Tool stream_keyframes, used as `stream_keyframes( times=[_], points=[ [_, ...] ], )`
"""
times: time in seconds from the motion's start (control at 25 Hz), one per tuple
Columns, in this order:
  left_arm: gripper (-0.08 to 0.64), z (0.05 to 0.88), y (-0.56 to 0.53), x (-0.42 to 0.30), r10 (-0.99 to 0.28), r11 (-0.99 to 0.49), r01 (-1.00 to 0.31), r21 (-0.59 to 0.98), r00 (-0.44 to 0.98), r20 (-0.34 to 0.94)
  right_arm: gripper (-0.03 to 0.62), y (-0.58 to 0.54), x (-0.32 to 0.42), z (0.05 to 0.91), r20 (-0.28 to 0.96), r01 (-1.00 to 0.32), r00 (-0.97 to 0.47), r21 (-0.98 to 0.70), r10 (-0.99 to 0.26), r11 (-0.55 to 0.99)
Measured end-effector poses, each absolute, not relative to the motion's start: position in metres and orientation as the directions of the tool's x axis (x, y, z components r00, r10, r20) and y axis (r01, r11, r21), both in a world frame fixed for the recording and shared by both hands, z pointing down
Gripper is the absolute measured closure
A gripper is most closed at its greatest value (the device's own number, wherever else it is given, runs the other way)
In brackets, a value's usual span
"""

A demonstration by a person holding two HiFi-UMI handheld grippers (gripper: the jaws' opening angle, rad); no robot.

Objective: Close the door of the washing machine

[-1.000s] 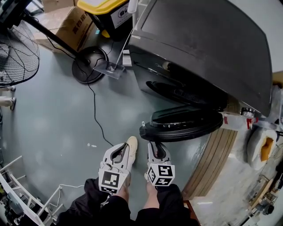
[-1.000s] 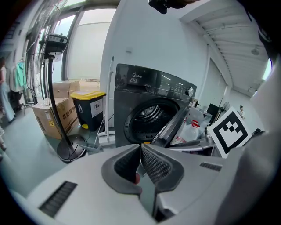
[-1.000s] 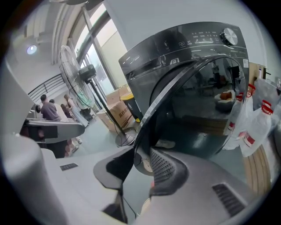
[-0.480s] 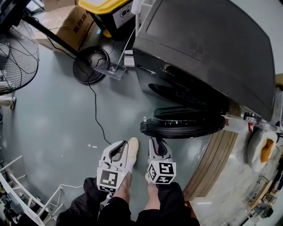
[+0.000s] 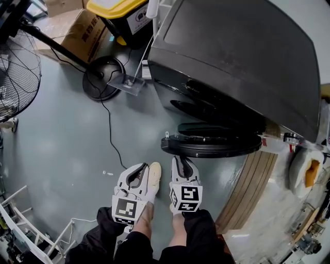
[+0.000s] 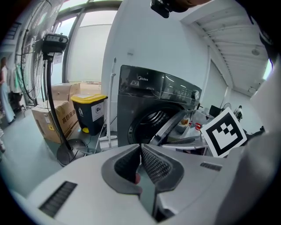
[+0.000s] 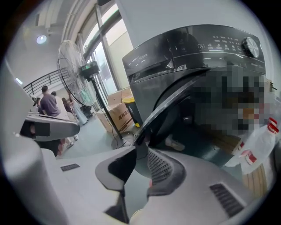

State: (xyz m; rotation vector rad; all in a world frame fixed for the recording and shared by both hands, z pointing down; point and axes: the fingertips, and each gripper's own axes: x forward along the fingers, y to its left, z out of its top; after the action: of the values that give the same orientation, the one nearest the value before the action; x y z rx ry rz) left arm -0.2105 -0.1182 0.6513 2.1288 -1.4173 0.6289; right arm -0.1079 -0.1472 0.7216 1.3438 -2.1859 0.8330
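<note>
The dark grey washing machine [image 5: 242,56] fills the upper right of the head view. Its round door [image 5: 211,145] swings out flat toward me. My right gripper [image 5: 180,160] sits at the door's near rim. Its jaws are closing, with the door's edge [image 7: 175,99] running down between the tips of the right gripper [image 7: 140,149]; the pads do not press on it. My left gripper [image 5: 147,167] hangs to the left over the floor, apart from the door, shut on nothing. In the left gripper view, the left gripper [image 6: 140,147] faces the machine [image 6: 145,94] and its open drum.
A standing fan [image 5: 18,67] with a round base [image 5: 103,75], a cardboard box [image 5: 87,33] and a yellow-lidded bin [image 5: 124,13] stand at the upper left. A cable [image 5: 111,134] trails across the grey floor. A wooden panel [image 5: 252,180] leans right of the door. A white rack [image 5: 26,227] is at lower left.
Both grippers have edged forward toward the machine. The right gripper's tips have come up to the door's near rim. The door has hardly moved.
</note>
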Motion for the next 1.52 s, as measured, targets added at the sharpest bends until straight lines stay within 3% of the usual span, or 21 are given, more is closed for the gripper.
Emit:
stream_keyframes(
  times=[1.52],
  points=[
    [0.531,0.676,-0.207,-0.24,-0.695,-0.352,-0.925,0.145,0.362,0.621,0.574,-0.262,-0.117,0.727,0.591,-0.944,-0.327,-0.166,-0.738,0.286]
  ],
)
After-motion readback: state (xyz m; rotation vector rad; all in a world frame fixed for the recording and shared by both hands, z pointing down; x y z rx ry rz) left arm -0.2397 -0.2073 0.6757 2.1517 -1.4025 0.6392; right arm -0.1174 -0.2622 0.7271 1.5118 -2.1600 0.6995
